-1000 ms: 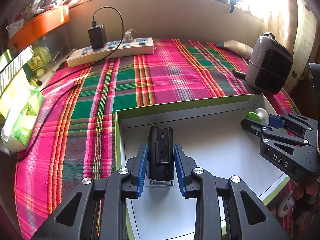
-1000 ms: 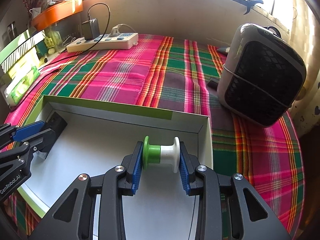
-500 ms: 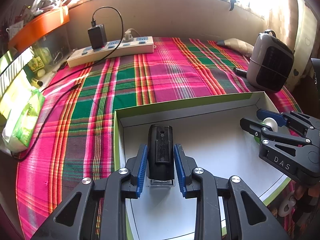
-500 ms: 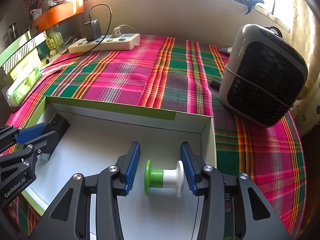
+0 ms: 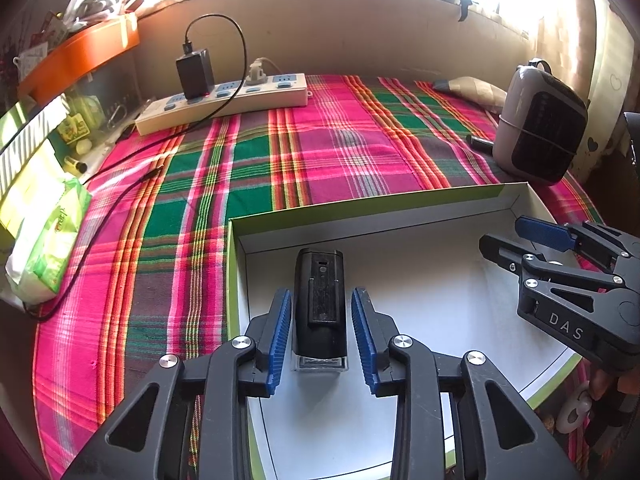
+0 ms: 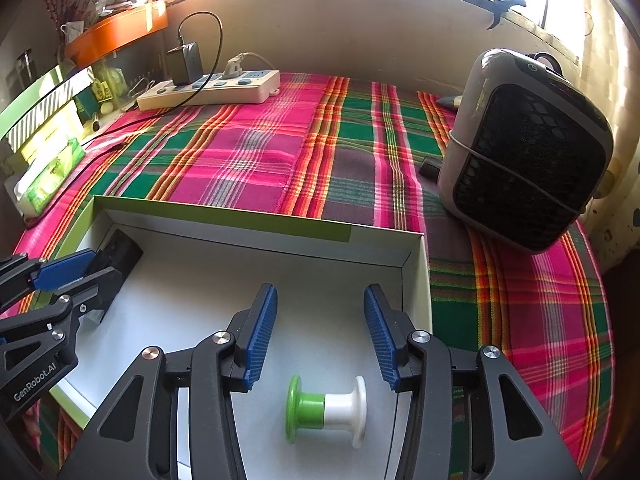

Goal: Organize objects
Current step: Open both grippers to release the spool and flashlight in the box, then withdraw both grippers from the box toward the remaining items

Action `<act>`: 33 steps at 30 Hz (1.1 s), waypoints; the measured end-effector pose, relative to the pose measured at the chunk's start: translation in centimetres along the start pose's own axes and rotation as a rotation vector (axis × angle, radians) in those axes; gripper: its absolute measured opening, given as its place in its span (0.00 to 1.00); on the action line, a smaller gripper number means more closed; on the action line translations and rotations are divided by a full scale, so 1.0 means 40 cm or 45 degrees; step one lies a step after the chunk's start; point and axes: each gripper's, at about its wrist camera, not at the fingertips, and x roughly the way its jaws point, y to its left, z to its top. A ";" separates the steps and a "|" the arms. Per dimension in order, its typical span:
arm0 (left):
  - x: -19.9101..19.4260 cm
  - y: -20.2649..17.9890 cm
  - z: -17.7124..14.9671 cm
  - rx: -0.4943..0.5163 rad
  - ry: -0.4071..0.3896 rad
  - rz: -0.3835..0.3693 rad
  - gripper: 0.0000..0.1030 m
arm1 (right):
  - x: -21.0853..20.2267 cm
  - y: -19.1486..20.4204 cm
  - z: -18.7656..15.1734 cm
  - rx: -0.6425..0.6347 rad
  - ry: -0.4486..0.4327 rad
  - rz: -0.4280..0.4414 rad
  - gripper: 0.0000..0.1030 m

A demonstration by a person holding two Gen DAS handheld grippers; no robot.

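Black device (image 5: pixel 320 304): in white box (image 5: pixel 400 216), left corner; rigid, light, grip long flat sides. Spool (image 6: pixel 326 412): box right side; hard, rolls, grip end flanges. Left tool (image 5: pixel 322 328), right tool (image 6: pixel 320 334): spreading, pads clear of both.

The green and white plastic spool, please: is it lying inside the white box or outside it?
Inside: the green and white plastic spool lies on its side on the white box floor.
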 end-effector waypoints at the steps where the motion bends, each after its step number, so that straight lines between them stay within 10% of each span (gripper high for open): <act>1: -0.002 0.000 -0.001 0.001 -0.004 0.003 0.30 | -0.002 -0.001 0.000 0.004 -0.004 0.000 0.48; 33: -0.176 -0.006 -0.096 0.005 -0.153 0.023 0.31 | -0.177 0.025 -0.099 0.059 -0.147 0.044 0.49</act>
